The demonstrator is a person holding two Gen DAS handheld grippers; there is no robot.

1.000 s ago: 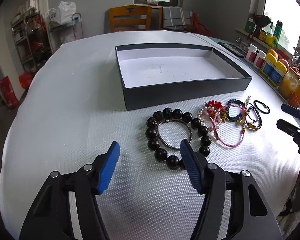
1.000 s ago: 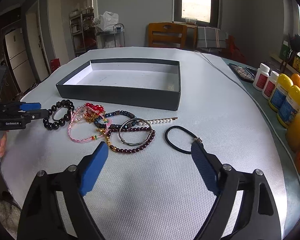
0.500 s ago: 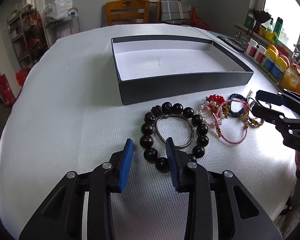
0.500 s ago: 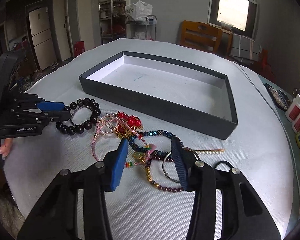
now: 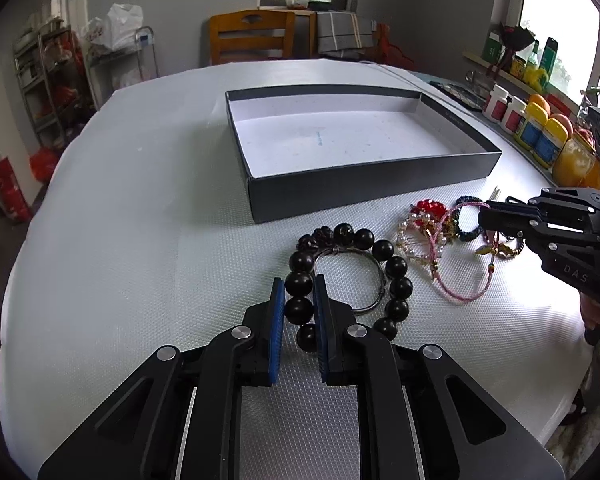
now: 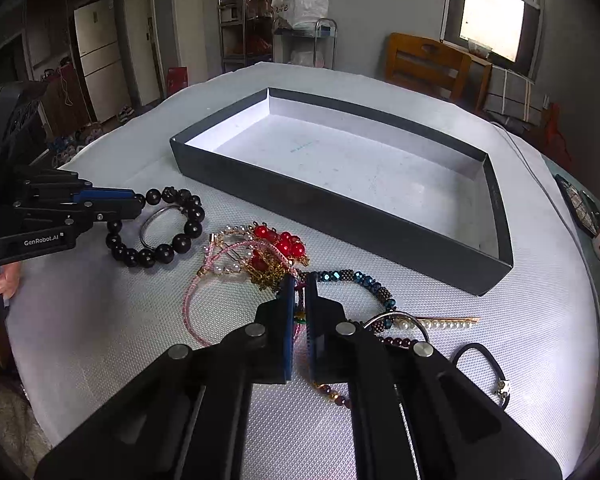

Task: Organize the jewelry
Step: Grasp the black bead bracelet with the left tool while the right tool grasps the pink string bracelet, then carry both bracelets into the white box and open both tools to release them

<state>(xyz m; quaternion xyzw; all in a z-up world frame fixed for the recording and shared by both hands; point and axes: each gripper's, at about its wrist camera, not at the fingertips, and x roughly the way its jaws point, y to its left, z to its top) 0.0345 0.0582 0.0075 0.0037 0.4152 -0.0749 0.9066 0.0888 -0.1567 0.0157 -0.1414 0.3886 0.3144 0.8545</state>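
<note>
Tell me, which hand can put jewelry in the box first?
Probably left. Its tool pinches just the black bead bracelet, which lies apart. The right tool grips inside the tangled pile, likely dragging neighbours toward the box.

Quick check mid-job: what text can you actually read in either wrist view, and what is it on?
"GenRobot.AI": side of the left gripper, right wrist view.
"DAS": body of the right gripper, left wrist view; possibly cut off.
Bottle labels and the faint blue print on the box floor: too small to read.

A brown wooden chair stands behind the white round table — yellow-capped bottles at its right edge.
</note>
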